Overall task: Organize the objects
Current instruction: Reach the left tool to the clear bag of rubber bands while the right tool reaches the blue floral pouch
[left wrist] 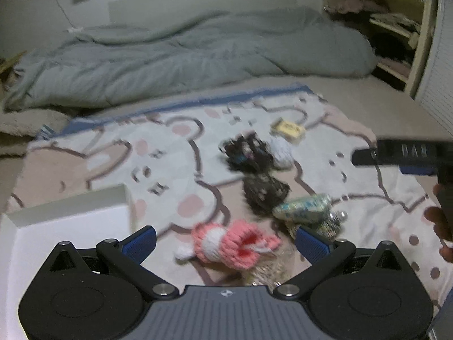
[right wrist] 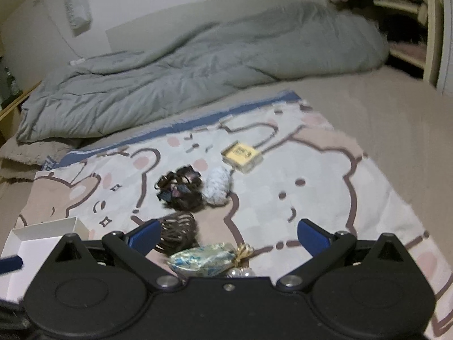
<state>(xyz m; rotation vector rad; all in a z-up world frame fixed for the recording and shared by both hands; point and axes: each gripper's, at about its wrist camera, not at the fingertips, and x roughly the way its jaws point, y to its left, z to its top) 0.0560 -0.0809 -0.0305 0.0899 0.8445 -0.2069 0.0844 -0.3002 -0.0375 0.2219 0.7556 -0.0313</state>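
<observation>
Small items lie scattered on a bear-print blanket (left wrist: 99,164). In the left wrist view, a pink knitted toy (left wrist: 235,243) rests on the blanket between the spread fingers of my open left gripper (left wrist: 226,243). Beyond it are a foil-wrapped packet (left wrist: 303,208), a brown hair claw (left wrist: 266,192), a dark bundle of hair clips (left wrist: 246,153), a white ball (left wrist: 280,148) and a yellow box (left wrist: 288,129). My right gripper (right wrist: 228,235) is open above the foil packet (right wrist: 203,260), with the hair claw (right wrist: 178,235) by its left finger. Both views are blurred.
An open white box (left wrist: 70,215) sits at the blanket's near left corner, also in the right wrist view as the white box (right wrist: 42,243). A grey duvet (left wrist: 170,62) is bunched along the far side of the bed. Shelves (left wrist: 396,28) stand at the far right. A hand (left wrist: 438,226) holds the right tool.
</observation>
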